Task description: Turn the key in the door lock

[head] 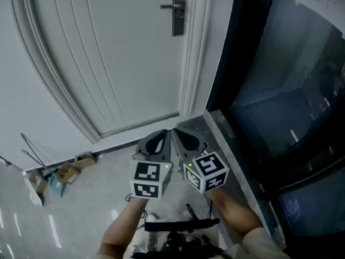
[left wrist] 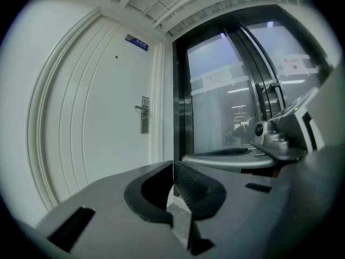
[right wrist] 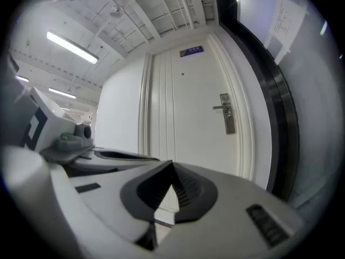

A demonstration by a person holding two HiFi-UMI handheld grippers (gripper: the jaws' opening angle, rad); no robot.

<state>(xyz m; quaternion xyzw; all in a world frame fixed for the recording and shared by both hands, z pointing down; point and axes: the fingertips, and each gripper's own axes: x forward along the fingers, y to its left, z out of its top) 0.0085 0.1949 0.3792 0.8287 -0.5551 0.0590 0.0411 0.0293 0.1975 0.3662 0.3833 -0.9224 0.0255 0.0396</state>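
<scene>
1. Signage: blue plate (left wrist: 136, 42) above door (head: 108, 53), at top centre; print too small to read.
2. Paper notices (left wrist: 215, 80) stuck on glass wall (head: 291, 90) right of door; text illegible.
3. Black-and-white square markers on the cube of each gripper; no lettering.
4. Containers: small cardboard boxes (head: 67, 172) on floor (head: 81, 220) at the foot of the wall, left of door; contents not discernible.
5. Task item: lock (head: 179, 9), a tall metal plate with lever handle, near the door's right edge, lever pointing left. Well apart from both grippers. At this range, key too small to make out in any view.
6. Tool state, left gripper (head: 160, 136): jaws closed, ribbed pads pressed together, nothing between them. Aimed toward door.
7. Tool state, right gripper (head: 183, 135): jaws likewise closed and empty. Just beside left gripper, tips close together, aimed at door.
8. Door condition: closed in its frame, white, with raised curved mouldings.
</scene>
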